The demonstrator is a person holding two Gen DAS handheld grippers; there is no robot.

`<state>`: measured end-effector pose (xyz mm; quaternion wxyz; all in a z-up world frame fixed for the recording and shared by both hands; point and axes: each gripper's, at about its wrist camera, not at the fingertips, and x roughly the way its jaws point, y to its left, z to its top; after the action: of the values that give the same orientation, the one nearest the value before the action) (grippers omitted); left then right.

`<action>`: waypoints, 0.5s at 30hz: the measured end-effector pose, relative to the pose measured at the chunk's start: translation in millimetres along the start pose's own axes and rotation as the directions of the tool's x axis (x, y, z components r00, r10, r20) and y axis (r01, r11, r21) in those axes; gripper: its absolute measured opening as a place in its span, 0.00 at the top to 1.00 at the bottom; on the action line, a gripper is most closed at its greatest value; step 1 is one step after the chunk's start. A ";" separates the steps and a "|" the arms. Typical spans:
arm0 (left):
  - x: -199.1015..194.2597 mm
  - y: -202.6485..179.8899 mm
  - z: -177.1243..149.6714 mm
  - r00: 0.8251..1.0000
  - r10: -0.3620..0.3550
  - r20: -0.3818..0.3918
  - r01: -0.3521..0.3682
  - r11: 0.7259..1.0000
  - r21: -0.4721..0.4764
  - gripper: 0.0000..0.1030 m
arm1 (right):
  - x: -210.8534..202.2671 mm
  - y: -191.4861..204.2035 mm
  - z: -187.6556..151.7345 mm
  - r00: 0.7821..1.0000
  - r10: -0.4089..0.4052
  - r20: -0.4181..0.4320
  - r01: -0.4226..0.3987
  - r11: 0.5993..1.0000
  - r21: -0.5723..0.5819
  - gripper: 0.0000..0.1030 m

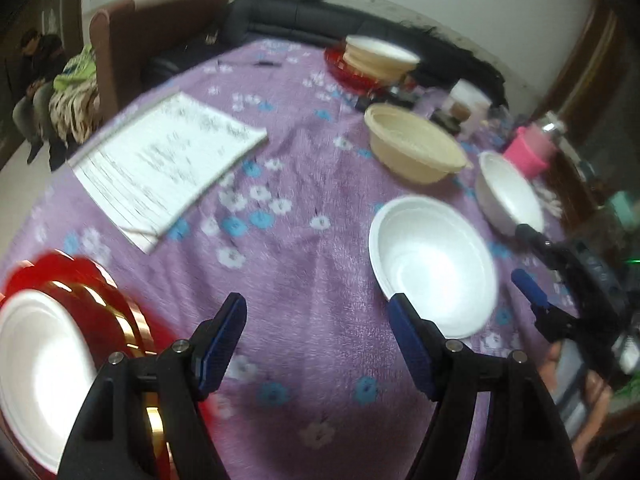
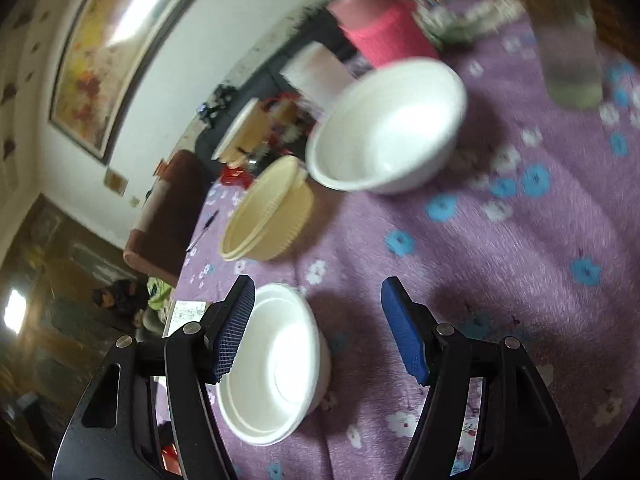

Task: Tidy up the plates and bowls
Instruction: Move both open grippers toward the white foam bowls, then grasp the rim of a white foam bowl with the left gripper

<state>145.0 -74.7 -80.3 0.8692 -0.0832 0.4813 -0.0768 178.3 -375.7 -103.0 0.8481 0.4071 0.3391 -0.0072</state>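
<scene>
We took the near white bowl (image 1: 434, 266) as our landmark; it sat upright on the purple flowered cloth (image 1: 304, 264), empty, so it looked ready to be nested. Beyond it lay a second white bowl (image 1: 508, 194), and farther off a cream bowl (image 1: 416, 148), each apart from the others. Farthest from it, a stack of bowls (image 1: 378, 58) rested on a red plate (image 1: 340, 68), which we judged to be the collecting place. Well to its left, a white plate (image 1: 40, 364) lay on red plates with gold rims (image 1: 116, 312), sorted by kind. A printed sheet (image 1: 168, 164) lay between that pile and the far stack. Our left gripper (image 1: 318, 336) hovered just before the landmark with jaws apart and empty. Our right gripper (image 2: 318, 328) hung over it (image 2: 276, 364), jaws likewise spread, gripping nothing, probably lining up a grasp.
</scene>
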 end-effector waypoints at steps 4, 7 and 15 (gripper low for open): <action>22.6 -1.5 6.9 0.999 0.043 -0.030 -0.045 0.998 -0.046 0.29 | 0.1 -0.2 3.2 0.998 0.040 -0.038 -0.040 0.999 0.018 0.35; 22.7 -1.7 14.3 0.999 0.044 -0.023 -0.046 0.995 -0.085 0.29 | -11.4 -6.2 13.4 0.998 0.059 -0.014 -0.058 0.997 0.042 0.35; 24.5 -28.4 48.8 0.998 0.065 -0.018 -0.066 0.997 -0.044 0.28 | -47.0 -64.0 45.7 0.989 -0.010 0.147 -0.023 0.975 0.221 0.35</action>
<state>197.8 -104.2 -68.7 0.8651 -0.0860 0.4926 -0.0381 149.7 -462.6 -99.5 0.8200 0.4987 0.2714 -0.0725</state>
